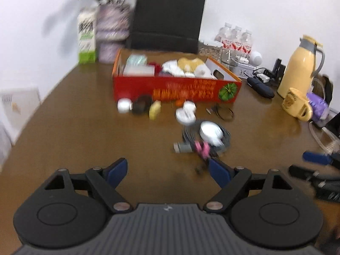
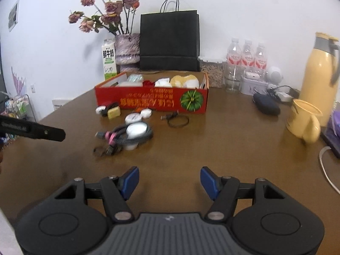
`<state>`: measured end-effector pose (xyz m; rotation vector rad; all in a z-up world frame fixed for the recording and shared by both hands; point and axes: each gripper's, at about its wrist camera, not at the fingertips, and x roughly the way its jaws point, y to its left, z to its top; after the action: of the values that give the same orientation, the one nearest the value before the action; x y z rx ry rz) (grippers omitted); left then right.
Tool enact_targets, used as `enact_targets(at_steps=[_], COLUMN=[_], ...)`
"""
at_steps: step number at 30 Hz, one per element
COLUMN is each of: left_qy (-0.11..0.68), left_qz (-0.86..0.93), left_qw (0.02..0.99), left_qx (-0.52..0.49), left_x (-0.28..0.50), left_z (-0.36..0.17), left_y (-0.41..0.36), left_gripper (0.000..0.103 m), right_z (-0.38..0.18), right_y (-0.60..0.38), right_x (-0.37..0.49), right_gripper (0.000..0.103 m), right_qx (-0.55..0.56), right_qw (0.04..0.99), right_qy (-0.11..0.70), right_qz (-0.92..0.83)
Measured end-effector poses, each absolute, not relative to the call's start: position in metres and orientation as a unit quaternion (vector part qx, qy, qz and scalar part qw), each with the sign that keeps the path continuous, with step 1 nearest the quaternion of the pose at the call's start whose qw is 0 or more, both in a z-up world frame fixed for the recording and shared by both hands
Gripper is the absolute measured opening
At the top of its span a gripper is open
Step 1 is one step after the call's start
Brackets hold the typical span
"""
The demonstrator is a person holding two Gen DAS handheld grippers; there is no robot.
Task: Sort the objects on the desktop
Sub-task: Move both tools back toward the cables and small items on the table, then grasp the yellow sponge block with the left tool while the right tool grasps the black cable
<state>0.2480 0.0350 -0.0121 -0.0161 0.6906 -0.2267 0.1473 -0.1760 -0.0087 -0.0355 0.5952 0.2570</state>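
Desktop clutter lies loose on the brown bench [image 2: 212, 140], ahead of both tools and in front of the red box [image 2: 152, 101], not yet sorted into it. Left tool [image 1: 167, 172] is released, its blue pads spread wide with nothing between them, hanging low over bare bench; right tool [image 2: 169, 179] is likewise released and empty.

Nearest the left tool is a coiled dark cable [image 2: 136, 137] with a pink tie [image 1: 201, 147] and a grey plug, and a round white object resting on the coil. The cable looks light and floppy; I judge it best pinched across the bundled strands at the tie, since a single loop would likely unravel and drag.

Farther out, just before the box wall, sit small white round lids or tins [image 2: 133, 118], a yellow block [image 2: 114, 112] and a dark ring with a clip [image 2: 178, 120]. The tins seem stiff, light and smooth, so gripping across the diameter, low at the rim, seems safest. The ring is thin and flat, probably awkward to lift.

The box already holds white and yellow soft items.

A yellow mug [image 2: 303, 120] and flask [image 2: 320, 78] stand well apart to the right.
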Motion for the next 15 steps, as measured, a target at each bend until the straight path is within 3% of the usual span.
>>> enact_targets(at_steps=[6,15], left_qy=[0.327,0.331], left_qz=[-0.106,-0.127], left_qw=[0.939,0.931], left_qx=[0.012,0.090], left_x=[0.333,0.392], left_z=[-0.016,-0.054], left_y=[0.031,0.009], left_gripper=[0.068,0.054], right_z=[-0.003,-0.033], right_y=[-0.173,-0.149], right_x=[0.234,0.340], right_gripper=[0.054,0.044], right_qx=[-0.012,-0.023], right_qw=[0.945,0.925], right_qy=[0.296,0.338], right_qz=[0.141,0.172])
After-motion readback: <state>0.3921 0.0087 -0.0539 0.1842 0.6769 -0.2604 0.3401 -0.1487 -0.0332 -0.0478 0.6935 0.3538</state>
